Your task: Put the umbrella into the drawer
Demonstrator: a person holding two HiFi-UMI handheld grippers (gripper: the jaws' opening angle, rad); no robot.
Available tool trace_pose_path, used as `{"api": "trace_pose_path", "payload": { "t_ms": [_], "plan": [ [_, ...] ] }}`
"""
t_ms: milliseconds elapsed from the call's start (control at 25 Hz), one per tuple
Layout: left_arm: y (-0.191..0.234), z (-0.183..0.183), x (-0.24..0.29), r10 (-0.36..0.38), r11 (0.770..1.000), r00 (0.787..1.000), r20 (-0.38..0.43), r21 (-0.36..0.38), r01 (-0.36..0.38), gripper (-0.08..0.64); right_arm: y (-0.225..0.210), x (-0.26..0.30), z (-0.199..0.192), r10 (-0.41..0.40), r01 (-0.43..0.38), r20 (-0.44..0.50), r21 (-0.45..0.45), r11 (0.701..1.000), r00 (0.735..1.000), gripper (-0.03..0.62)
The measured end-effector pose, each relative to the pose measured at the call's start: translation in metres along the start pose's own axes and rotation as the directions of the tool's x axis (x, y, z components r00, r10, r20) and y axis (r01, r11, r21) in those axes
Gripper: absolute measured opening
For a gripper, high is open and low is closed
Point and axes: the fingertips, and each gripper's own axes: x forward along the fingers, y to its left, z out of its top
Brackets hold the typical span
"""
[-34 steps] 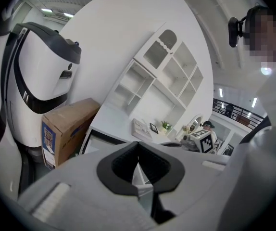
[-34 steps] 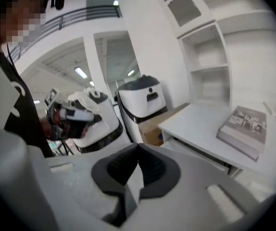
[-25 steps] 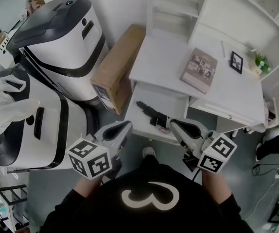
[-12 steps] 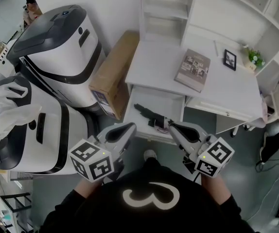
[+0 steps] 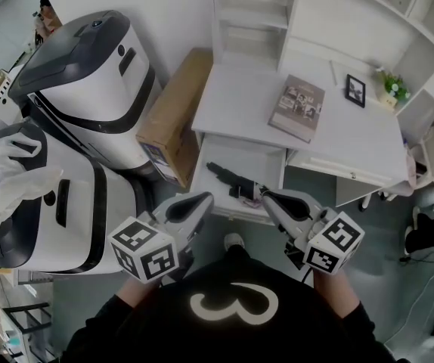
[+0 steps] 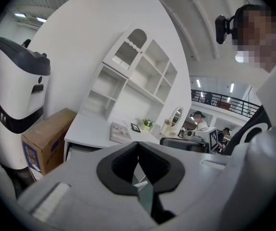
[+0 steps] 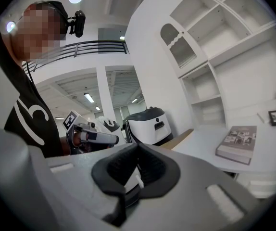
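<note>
A black folded umbrella (image 5: 232,178) lies inside the open white drawer (image 5: 261,159) under the white desk (image 5: 236,97). My right gripper (image 5: 265,196) is shut and empty, with its tip at the drawer's front edge beside the umbrella's near end; contact cannot be told. My left gripper (image 5: 202,200) is also shut and empty, just outside the drawer's front left corner. In the left gripper view the left gripper (image 6: 138,143) has its pads together with nothing between them. The right gripper (image 7: 138,146) looks the same in its own view. Neither gripper view shows the umbrella.
A cardboard box (image 5: 173,116) leans against the desk's left side. Two large white and dark grey machines (image 5: 88,74) (image 5: 51,203) stand to the left, one with a white plastic bag (image 5: 5,180) on it. On the desk lie a book (image 5: 296,108), a picture frame (image 5: 354,91) and a small plant (image 5: 395,89).
Both grippers have shifted slightly towards the drawer front and stay shut. The umbrella lies unmoved in the drawer.
</note>
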Motion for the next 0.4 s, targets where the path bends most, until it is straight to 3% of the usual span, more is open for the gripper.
{"api": "trace_pose_path", "payload": {
  "t_ms": [400],
  "plan": [
    [0.004, 0.002, 0.014, -0.005, 1.000, 1.000, -0.006, -0.003, 0.005, 0.009, -0.013, 0.002, 0.001, -0.003, 0.003, -0.011, 0.006, 1.000, 1.000, 0.002]
  ]
}}
